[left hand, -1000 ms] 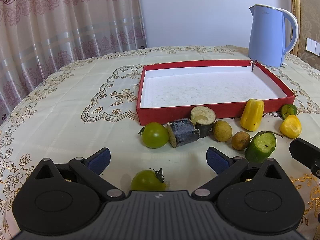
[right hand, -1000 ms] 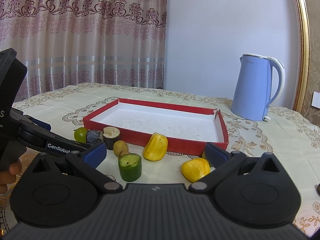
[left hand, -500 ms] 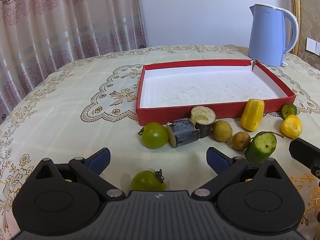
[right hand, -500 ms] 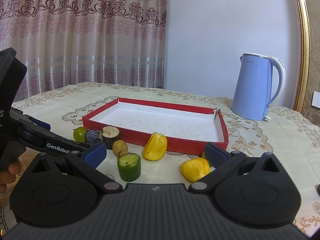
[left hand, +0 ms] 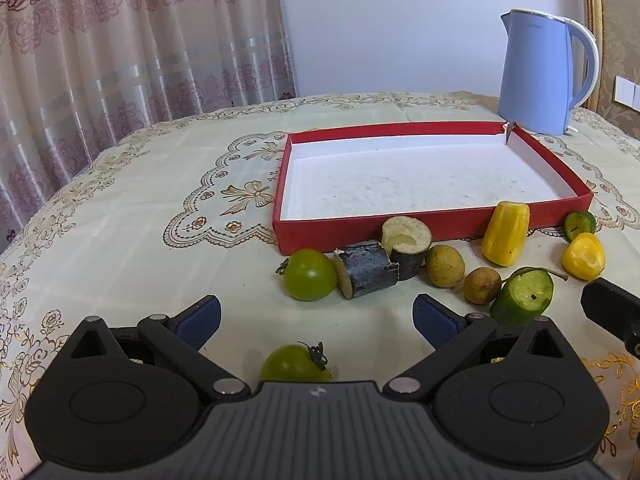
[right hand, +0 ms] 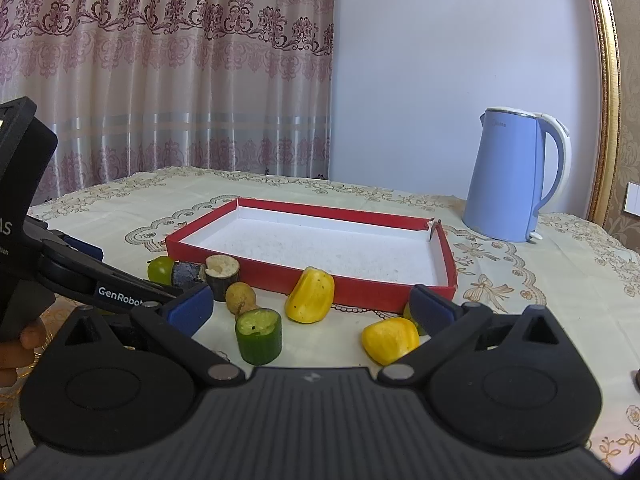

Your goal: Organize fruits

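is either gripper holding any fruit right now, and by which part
Nothing is held. The left gripper and right gripper are both open, hanging above the loose fruit.

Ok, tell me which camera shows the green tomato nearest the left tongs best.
The left wrist view. That tomato lies just ahead of the open left tongs, its stem and top showing, its lower part cut off by the tool body. The right wrist view does not show it; only the farther tomato appears there.

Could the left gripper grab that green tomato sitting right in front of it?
Probably yes. The left gripper is open, its jaws spread wide, and the green tomato lies on the tablecloth just below and between them, with nothing in the way.
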`<control>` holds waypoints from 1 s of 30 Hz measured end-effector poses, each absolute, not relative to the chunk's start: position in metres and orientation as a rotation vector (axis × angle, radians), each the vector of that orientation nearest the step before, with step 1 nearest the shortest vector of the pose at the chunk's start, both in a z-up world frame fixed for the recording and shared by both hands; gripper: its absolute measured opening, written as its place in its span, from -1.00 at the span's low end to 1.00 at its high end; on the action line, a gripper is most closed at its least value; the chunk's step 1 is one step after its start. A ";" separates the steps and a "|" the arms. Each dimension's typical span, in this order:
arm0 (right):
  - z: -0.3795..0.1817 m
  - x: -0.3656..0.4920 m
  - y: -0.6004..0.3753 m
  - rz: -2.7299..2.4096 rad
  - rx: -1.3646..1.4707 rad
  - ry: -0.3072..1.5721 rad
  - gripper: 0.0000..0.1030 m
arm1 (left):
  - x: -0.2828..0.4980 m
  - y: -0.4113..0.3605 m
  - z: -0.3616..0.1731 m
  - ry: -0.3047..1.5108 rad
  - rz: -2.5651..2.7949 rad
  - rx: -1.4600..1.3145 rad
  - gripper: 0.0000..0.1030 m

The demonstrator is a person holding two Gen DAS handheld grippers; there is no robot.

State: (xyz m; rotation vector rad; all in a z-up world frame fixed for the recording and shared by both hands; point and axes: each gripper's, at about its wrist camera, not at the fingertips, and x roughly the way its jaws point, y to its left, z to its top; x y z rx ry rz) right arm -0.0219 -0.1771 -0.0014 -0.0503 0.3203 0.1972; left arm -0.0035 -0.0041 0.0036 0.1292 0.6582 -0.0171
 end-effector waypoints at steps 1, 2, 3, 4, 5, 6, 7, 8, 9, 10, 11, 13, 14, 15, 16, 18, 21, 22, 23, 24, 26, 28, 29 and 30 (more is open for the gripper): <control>-0.001 -0.022 -0.177 0.197 -0.050 0.320 1.00 | -0.004 -0.004 0.004 0.658 -0.018 0.127 1.00; -0.001 -0.022 -0.177 0.197 -0.049 0.321 1.00 | -0.004 -0.004 0.004 0.656 -0.018 0.126 1.00; -0.001 -0.022 -0.178 0.196 -0.049 0.321 1.00 | -0.004 -0.004 0.004 0.655 -0.019 0.126 1.00; -0.001 -0.022 -0.178 0.195 -0.048 0.320 1.00 | -0.004 -0.004 0.004 0.657 -0.018 0.128 1.00; -0.001 -0.022 -0.178 0.194 -0.048 0.319 1.00 | -0.004 -0.003 0.004 0.658 -0.017 0.127 1.00; -0.001 -0.022 -0.178 0.195 -0.047 0.318 1.00 | -0.004 -0.003 0.004 0.660 -0.016 0.126 1.00; -0.001 -0.022 -0.179 0.195 -0.046 0.316 1.00 | -0.003 -0.003 0.004 0.663 -0.016 0.125 1.00; -0.001 -0.022 -0.179 0.195 -0.045 0.314 1.00 | -0.003 -0.003 0.004 0.666 -0.016 0.123 1.00; -0.001 -0.022 -0.179 0.194 -0.044 0.314 1.00 | -0.004 -0.002 0.004 0.667 -0.016 0.123 1.00; -0.001 -0.022 -0.180 0.193 -0.043 0.314 1.00 | -0.004 -0.002 0.003 0.667 -0.015 0.123 1.00; -0.001 -0.022 -0.180 0.193 -0.043 0.314 1.00 | -0.004 -0.003 0.004 0.666 -0.014 0.124 1.00; -0.001 -0.022 -0.180 0.192 -0.043 0.315 1.00 | -0.004 -0.002 0.003 0.663 -0.013 0.125 1.00; -0.001 -0.022 -0.180 0.192 -0.043 0.314 1.00 | -0.004 -0.002 0.003 0.664 -0.012 0.125 1.00; -0.001 -0.022 -0.180 0.192 -0.043 0.314 1.00 | -0.004 -0.002 0.003 0.665 -0.011 0.124 1.00; -0.001 -0.022 -0.180 0.192 -0.043 0.314 1.00 | -0.004 -0.002 0.003 0.666 -0.010 0.124 1.00; -0.001 -0.022 -0.180 0.191 -0.044 0.314 1.00 | -0.004 -0.002 0.002 0.667 -0.007 0.123 1.00; -0.001 -0.022 -0.180 0.191 -0.044 0.316 1.00 | -0.003 0.000 0.001 0.669 -0.004 0.119 1.00; -0.001 -0.022 -0.180 0.191 -0.044 0.317 1.00 | -0.003 0.000 0.001 0.669 -0.003 0.117 1.00; -0.002 -0.022 -0.180 0.192 -0.044 0.318 1.00 | -0.003 0.000 0.001 0.669 -0.002 0.117 1.00; -0.002 -0.021 -0.180 0.192 -0.044 0.318 1.00 | -0.003 0.000 0.001 0.669 0.000 0.118 1.00; -0.001 -0.021 -0.180 0.193 -0.038 0.321 1.00 | -0.003 0.000 0.000 0.666 0.006 0.121 1.00; -0.001 -0.020 -0.181 0.195 -0.030 0.324 1.00 | -0.003 0.000 0.001 0.665 0.004 0.121 1.00; -0.001 -0.020 -0.181 0.193 -0.026 0.326 1.00 | -0.003 0.000 0.000 0.666 0.003 0.121 1.00; -0.001 -0.019 -0.182 0.188 -0.021 0.329 1.00 | -0.003 0.000 0.001 0.666 0.003 0.120 1.00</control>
